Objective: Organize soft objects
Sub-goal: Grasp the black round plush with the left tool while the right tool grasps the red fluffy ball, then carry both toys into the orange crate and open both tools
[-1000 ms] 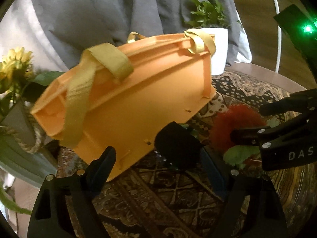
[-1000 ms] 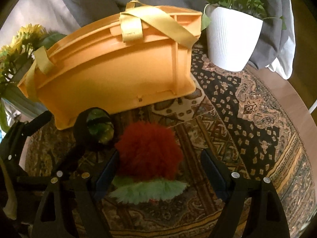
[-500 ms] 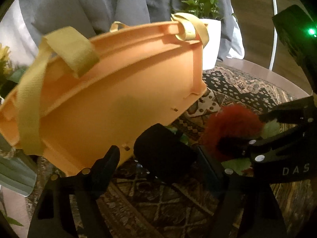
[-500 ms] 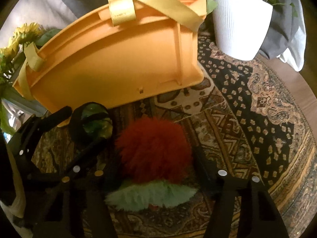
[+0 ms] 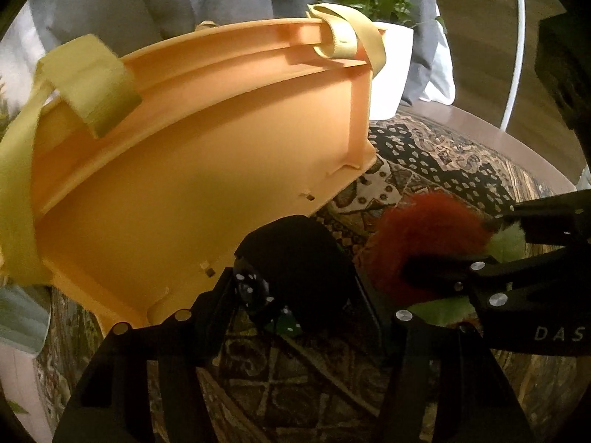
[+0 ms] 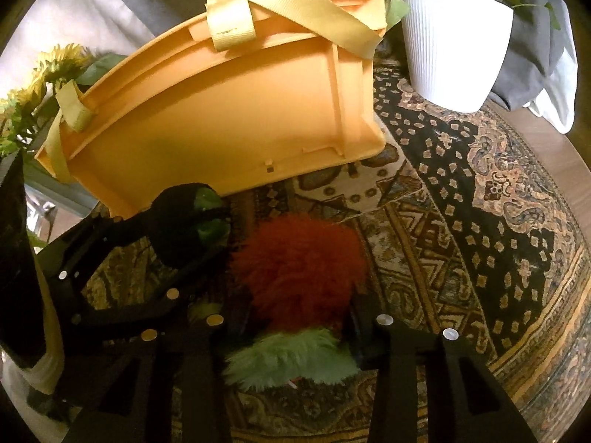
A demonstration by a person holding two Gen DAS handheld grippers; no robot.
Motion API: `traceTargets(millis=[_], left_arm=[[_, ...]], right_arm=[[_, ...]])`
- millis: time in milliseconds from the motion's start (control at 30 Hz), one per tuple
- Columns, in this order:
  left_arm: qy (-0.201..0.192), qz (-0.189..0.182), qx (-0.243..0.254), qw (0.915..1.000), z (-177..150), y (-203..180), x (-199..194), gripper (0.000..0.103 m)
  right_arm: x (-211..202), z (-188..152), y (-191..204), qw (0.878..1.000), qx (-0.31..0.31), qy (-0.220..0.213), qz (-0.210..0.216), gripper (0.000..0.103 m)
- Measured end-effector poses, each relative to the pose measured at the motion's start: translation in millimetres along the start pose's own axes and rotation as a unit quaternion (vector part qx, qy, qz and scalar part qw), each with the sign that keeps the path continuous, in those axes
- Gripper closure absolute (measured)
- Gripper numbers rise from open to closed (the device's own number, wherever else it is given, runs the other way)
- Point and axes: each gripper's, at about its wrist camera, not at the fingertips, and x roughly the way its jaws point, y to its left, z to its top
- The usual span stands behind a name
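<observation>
A black soft ball with green patches (image 5: 295, 258) sits between the fingers of my left gripper (image 5: 295, 280), which is shut on it; it also shows in the right wrist view (image 6: 188, 229). A fluffy red toy with green leaves (image 6: 299, 269) lies on the patterned cloth, and my right gripper (image 6: 291, 317) is shut on its sides; the toy also shows in the left wrist view (image 5: 428, 232). An orange plastic basket with yellow straps (image 6: 229, 110) stands just behind both, and it also shows in the left wrist view (image 5: 184, 170).
A white ribbed pot with a green plant (image 6: 454, 40) stands at the back right. Yellow sunflowers (image 6: 40, 81) are at the left. A patterned cloth (image 6: 480, 221) covers the round table. Grey and white fabric (image 5: 147, 0) lies behind the basket.
Both grippers moved in and closed, the left on the black ball, the right on the red toy. The basket looms larger in both views.
</observation>
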Motion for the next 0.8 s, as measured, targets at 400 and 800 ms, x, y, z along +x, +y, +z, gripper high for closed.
traceTargets(millis=[400, 800], left_arm=[[0.000, 0.059, -0.085, 0.9946, -14.0, -0.4, -44.2, 0.043], [-0.034, 0.131, -0.169, 0.9763, -14.6, -14.9, -104.3, 0.043]], right_arm=[[-23.4, -7.7, -3.3, 1.000, -0.010, -0.018, 0.013, 0.063], [-59.8, -4.9, -10.6, 0.997, -0.031, -0.055, 0.046, 0.063]])
